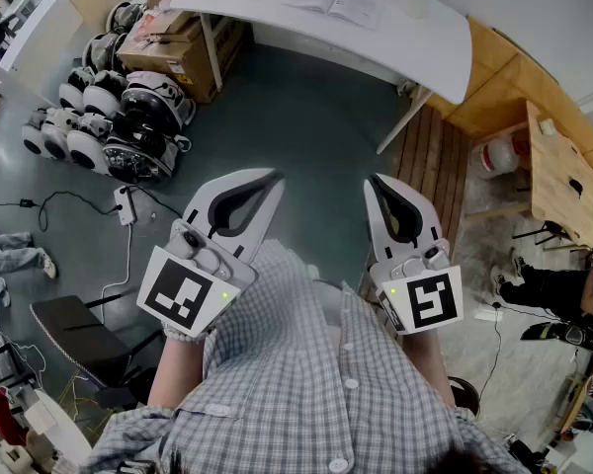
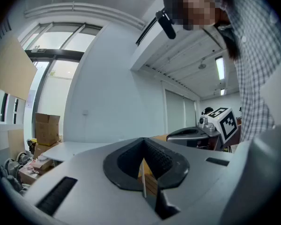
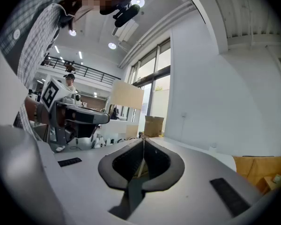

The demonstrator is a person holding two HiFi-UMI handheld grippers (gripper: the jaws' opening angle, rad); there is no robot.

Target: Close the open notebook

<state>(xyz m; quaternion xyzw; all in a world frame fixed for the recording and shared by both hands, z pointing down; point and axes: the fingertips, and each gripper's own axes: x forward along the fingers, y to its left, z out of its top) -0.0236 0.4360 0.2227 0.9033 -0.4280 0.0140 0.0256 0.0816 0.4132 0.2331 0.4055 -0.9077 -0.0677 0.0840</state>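
Observation:
The open notebook [image 1: 338,1] lies flat on a white table [image 1: 425,42] at the far end of the head view, well away from both grippers. My left gripper [image 1: 273,177] is held in front of the person's checked shirt, jaws shut and empty; its own view shows the jaws [image 2: 143,141] meeting with nothing between them. My right gripper [image 1: 372,182] is beside it, also shut and empty, jaws [image 3: 144,139] pressed together. Each gripper appears in the other's view: the right gripper [image 2: 214,126] and the left gripper [image 3: 71,110]. The notebook is not visible in either gripper view.
Several white round robots [image 1: 109,107] and cardboard boxes [image 1: 183,52] stand on the floor at the left. A wooden desk [image 1: 563,161] is at the right, wooden planks [image 1: 430,151] below the table, and a dark chair [image 1: 74,329] at lower left. Cables cross the floor.

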